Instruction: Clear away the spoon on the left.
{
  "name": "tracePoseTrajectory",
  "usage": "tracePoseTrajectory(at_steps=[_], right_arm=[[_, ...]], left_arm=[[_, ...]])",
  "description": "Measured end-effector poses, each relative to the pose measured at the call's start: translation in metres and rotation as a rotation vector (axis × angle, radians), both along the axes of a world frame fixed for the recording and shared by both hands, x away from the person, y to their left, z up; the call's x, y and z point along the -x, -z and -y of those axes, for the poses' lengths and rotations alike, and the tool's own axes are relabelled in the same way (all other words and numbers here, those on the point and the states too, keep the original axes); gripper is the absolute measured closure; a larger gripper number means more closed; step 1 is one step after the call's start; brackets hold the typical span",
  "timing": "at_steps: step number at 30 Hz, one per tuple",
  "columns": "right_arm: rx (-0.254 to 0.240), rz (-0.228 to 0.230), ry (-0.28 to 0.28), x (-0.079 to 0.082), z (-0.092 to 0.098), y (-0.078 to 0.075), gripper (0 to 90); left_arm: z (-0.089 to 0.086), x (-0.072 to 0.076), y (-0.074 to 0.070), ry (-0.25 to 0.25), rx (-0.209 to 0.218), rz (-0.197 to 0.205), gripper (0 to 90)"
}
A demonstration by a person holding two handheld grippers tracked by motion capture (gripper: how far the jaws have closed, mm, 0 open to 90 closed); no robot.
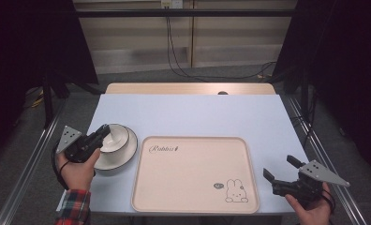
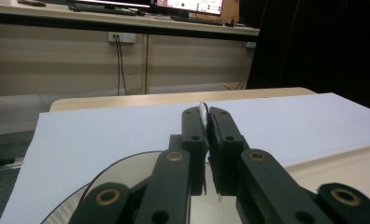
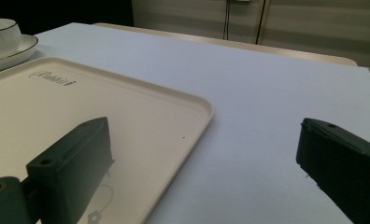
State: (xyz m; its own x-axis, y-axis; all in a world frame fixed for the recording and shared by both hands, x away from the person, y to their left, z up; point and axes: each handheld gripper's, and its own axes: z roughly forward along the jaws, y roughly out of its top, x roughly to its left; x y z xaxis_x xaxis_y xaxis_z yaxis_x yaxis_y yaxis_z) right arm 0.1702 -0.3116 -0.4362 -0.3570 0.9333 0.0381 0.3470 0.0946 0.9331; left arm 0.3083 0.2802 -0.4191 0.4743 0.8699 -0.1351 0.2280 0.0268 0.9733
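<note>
- Bowl [image 1: 115, 137] sits on plate [image 1: 123, 152], at tips of L gripper [image 1: 107, 131]; its near rim is pinched between the L jaws, clamped tight on it.
- L gripper view: thin white rim edge [image 2: 202, 112] pokes up between the closed jaws; plate curve just below them.
- L hand [image 1: 76, 171] w/ plaid sleeve [image 1: 73, 206] behind the gripper, at table's [image 1: 188, 110] near-left edge.
- Tray [image 1: 195, 173], cream w/ rabbit print [image 1: 236, 191], lies just right of plate, between the two grippers, nothing on it.
- R gripper [image 1: 278, 168] well apart from bowl, just off tray's right edge, above table; jaws wide apart, nothing between.
- R gripper view: tray corner [image 3: 199, 109] ahead-left of jaws, bowl & plate [image 3: 5, 42] far left.
</note>
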Motion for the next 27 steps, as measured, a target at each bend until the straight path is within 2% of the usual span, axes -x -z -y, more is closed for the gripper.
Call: tracePoseTrajectory(at_steps=[9, 15, 17, 18, 20, 22, 27], right_arm=[[0.003, 0.014, -0.008, 0.000, 0.000, 0.000, 3.1], [-0.002, 0.010, -0.012, 0.000, -0.001, 0.000, 3.1], [-0.002, 0.010, -0.012, 0.000, -0.001, 0.000, 3.1], [-0.003, 0.009, -0.009, 0.000, -0.001, 0.000, 3.1], [-0.002, 0.009, -0.009, 0.000, -0.001, 0.001, 3.1], [-0.007, 0.010, -0.008, 0.000, -0.001, 0.001, 3.1], [-0.005, 0.009, -0.011, 0.000, -0.001, 0.001, 3.1]], left_arm=[[0.001, -0.006, -0.001, -0.003, 0.003, 0.002, 85.6], [0.001, -0.012, 0.001, -0.004, 0.031, 0.008, 85.6], [0.000, -0.012, 0.001, -0.007, 0.027, 0.004, 85.5], [0.000, -0.015, 0.003, -0.007, 0.050, 0.014, 85.5], [0.000, -0.017, 0.003, -0.007, 0.052, 0.014, 85.5], [0.003, -0.019, 0.005, -0.014, 0.072, 0.018, 85.5], [0.005, -0.021, 0.005, -0.012, 0.054, 0.018, 85.5]])
